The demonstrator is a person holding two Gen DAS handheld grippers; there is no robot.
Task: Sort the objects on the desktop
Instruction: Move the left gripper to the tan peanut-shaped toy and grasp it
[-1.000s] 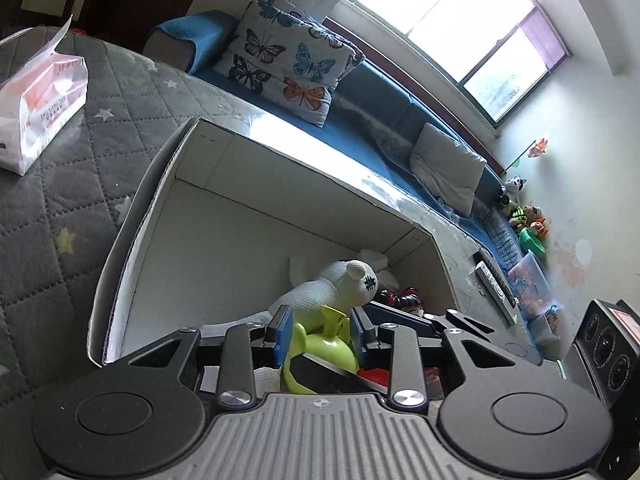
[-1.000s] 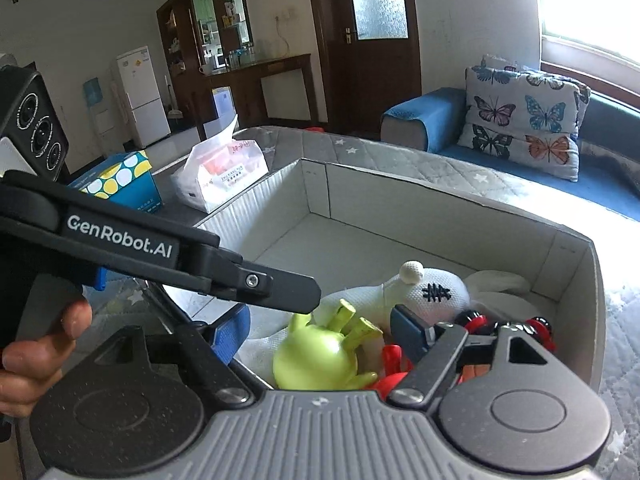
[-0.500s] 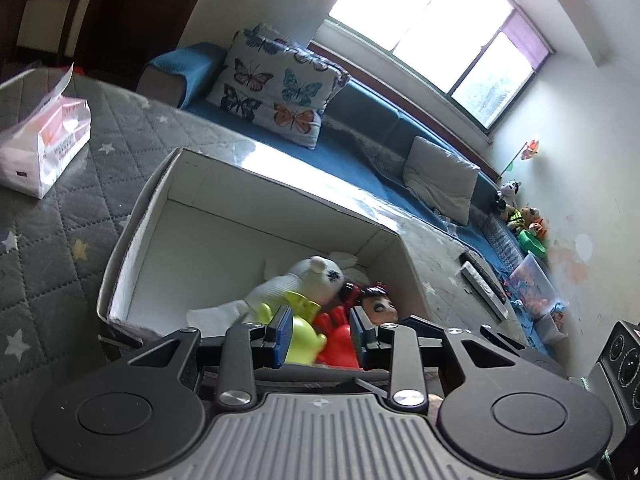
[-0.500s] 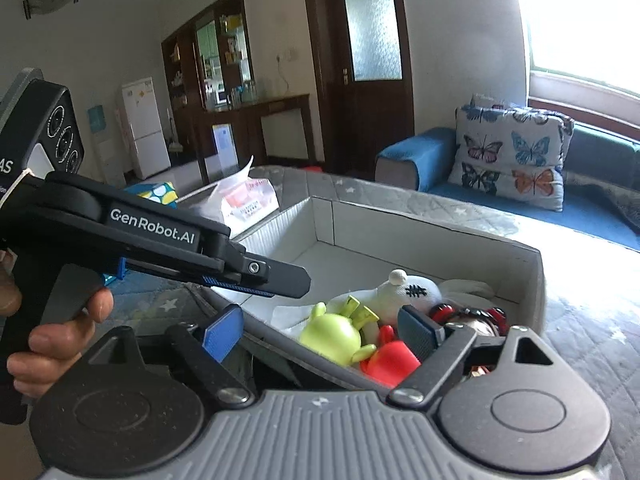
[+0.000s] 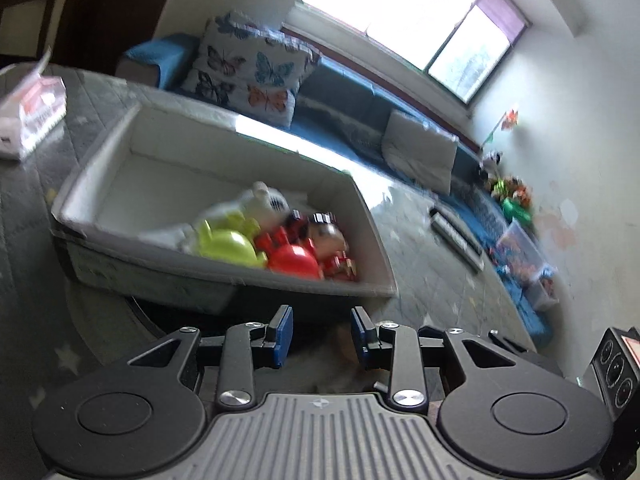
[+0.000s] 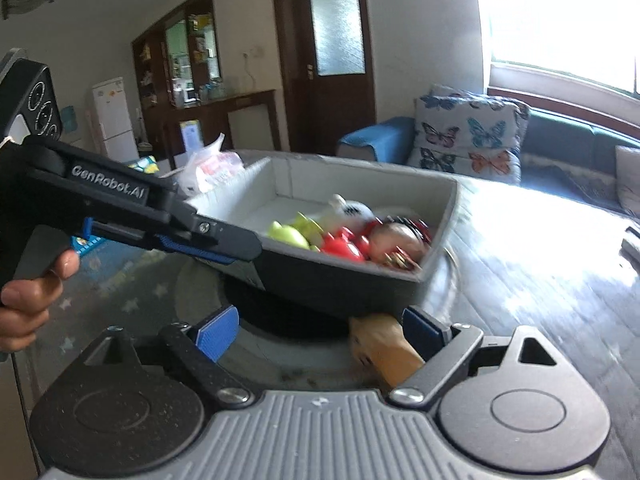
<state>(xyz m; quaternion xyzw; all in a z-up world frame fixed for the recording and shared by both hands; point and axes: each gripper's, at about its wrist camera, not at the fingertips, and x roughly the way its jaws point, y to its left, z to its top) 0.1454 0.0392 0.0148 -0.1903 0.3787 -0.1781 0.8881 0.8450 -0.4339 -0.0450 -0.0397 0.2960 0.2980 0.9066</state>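
Note:
A grey storage box [image 5: 224, 280] [image 6: 344, 284] stands on the quilted table and holds a lime-green toy [image 5: 226, 242] [image 6: 288, 234], a red toy [image 5: 294, 260] [image 6: 340, 244], a white plush [image 5: 264, 200] [image 6: 352, 210] and a doll head [image 5: 328, 234] [image 6: 394, 236]. My left gripper [image 5: 322, 340] is open and empty, just in front of the box's near wall. My right gripper [image 6: 320, 330] is open and empty; a tan object [image 6: 386, 344] lies by its right finger, under the box's corner. The left gripper's body [image 6: 132, 212] crosses the right wrist view.
A tissue pack [image 5: 30, 112] [image 6: 208, 168] lies on the table left of the box. A remote [image 5: 456, 234] lies to the right. A blue patterned box [image 6: 144, 164] sits far left. A sofa with butterfly cushions [image 5: 248, 68] runs behind the table.
Both grippers have pulled back out of the box and now sit in front of it. The green toy lies in the box, free of the left gripper.

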